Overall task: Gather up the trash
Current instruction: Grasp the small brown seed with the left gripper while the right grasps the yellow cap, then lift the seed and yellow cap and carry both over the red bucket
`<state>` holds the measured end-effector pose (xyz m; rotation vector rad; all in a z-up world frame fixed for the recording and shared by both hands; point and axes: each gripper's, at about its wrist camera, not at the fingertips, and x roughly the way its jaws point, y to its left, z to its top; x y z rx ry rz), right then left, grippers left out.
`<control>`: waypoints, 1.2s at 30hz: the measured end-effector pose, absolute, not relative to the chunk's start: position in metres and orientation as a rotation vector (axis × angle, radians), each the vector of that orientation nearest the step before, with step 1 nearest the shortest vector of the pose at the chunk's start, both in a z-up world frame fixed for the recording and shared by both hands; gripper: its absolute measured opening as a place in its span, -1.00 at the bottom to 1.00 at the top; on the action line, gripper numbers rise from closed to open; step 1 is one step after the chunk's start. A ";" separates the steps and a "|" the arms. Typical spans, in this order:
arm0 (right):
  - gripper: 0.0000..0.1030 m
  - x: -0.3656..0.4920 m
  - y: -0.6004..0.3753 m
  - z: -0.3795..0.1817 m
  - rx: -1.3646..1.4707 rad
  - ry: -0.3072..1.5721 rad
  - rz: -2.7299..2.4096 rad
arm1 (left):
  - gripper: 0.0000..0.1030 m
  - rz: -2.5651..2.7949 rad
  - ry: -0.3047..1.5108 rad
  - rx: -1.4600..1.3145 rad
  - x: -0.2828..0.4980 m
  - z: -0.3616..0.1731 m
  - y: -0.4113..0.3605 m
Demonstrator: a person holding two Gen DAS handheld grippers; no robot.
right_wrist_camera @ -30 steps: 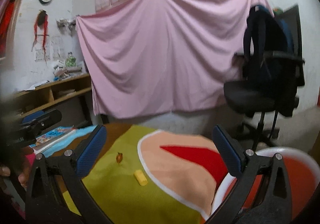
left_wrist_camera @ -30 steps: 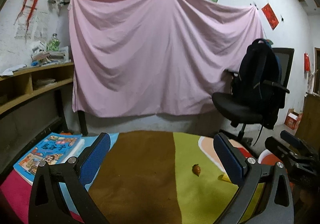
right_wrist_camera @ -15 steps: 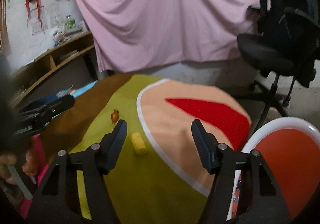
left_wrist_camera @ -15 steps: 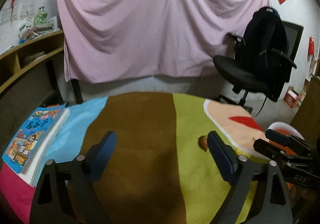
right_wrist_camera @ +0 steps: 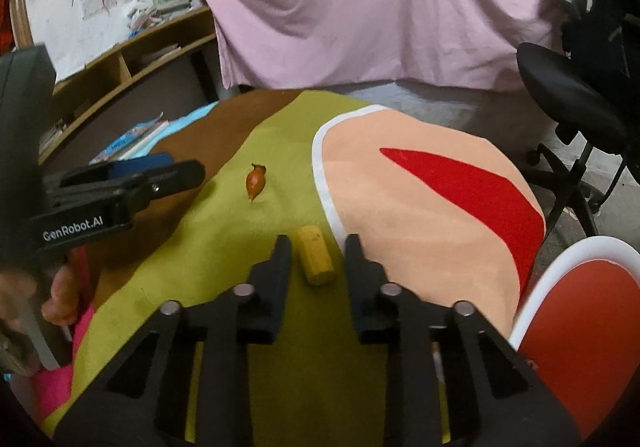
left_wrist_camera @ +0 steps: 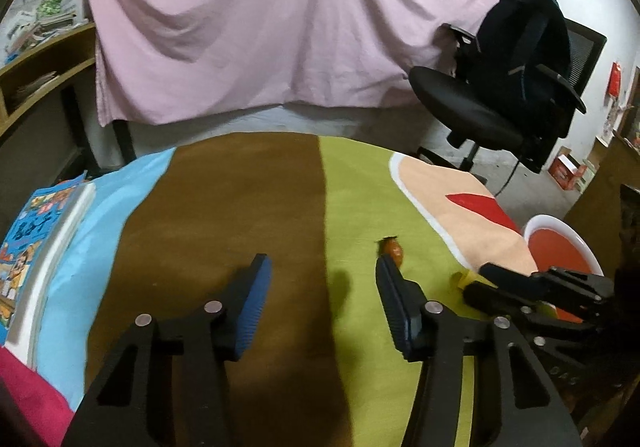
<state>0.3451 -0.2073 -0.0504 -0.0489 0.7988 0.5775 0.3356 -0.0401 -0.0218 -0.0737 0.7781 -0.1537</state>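
A: Starting at the left, we have the book (left_wrist_camera: 38, 247) lying on the blue edge of the patchwork cloth (left_wrist_camera: 248, 215), well away from any trash

B: Then our left gripper (left_wrist_camera: 320, 279). Its jaws have just been closing, yet nothing sits between them, only bare brown and green cloth. The small orange-brown scrap (left_wrist_camera: 393, 250) lies just past its right fingertip, outside the gap

A: So we should slide that gripper rightward before squeezing, I think, or it pinches cloth. The scrap looks like a dried husk, pointed at one end, light enough to skid

B: Next, the yellow cork-like cylinder (right_wrist_camera: 315, 260) lies on its side on the green patch, between the jaws of our right gripper (right_wrist_camera: 318, 247). Those jaws have just been closing too, but a gap shows on both sides, so no grasp yet

A: It is round and could roll, so we'd best close squarely across its sides, low to the felt

B: Far right, the white-rimmed red bowl (right_wrist_camera: 576, 259) waits at the table's edge, likely where it goes
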 end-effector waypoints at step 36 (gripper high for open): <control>-0.17 0.309 -0.268 -0.020 0.069 0.606 0.460 | -0.82 -0.214 0.681 0.089 0.329 0.001 -0.125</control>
